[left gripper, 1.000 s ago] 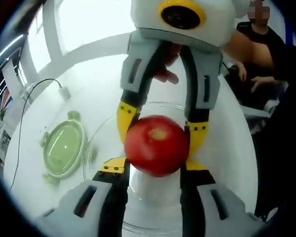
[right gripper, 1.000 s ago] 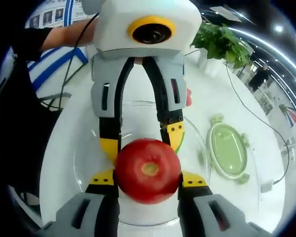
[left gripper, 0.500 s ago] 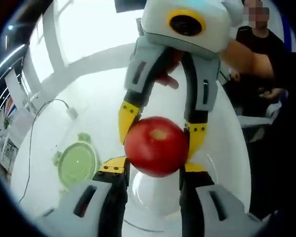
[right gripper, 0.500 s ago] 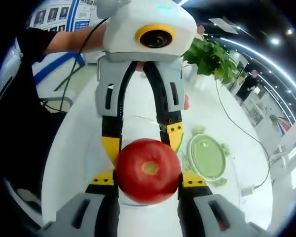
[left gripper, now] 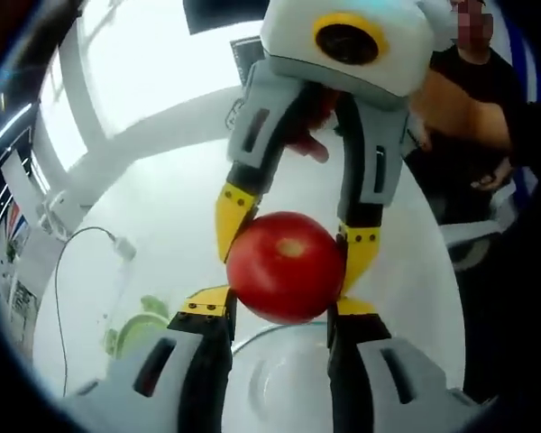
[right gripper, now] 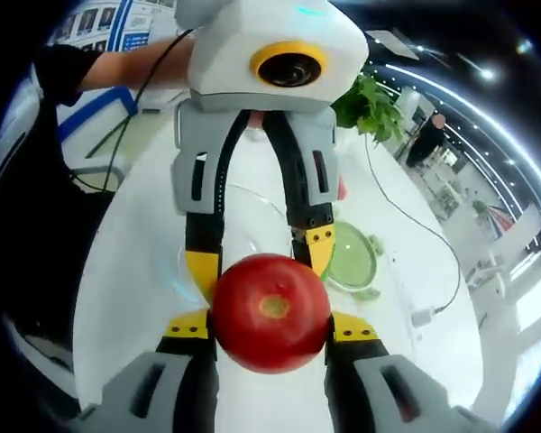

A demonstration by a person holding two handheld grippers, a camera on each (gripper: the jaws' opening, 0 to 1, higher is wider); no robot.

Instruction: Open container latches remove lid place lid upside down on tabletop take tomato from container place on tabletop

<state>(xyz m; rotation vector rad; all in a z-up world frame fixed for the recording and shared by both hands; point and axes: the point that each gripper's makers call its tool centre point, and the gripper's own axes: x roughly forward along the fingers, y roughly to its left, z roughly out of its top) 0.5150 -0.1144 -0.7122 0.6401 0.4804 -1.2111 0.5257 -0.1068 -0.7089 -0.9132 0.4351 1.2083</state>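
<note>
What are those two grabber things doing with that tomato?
A person holds two grabbers, and both are pinching the same red tomato from opposite sides, up above the white table. The left gripper and right gripper face each other. The clear container sits below with its green lid off, lying beside it.

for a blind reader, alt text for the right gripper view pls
A red tomato is pinched from opposite sides by both grippers, the right gripper from below and the left gripper from above. Beyond, a green lid lies beside a clear container on a white table.
</note>
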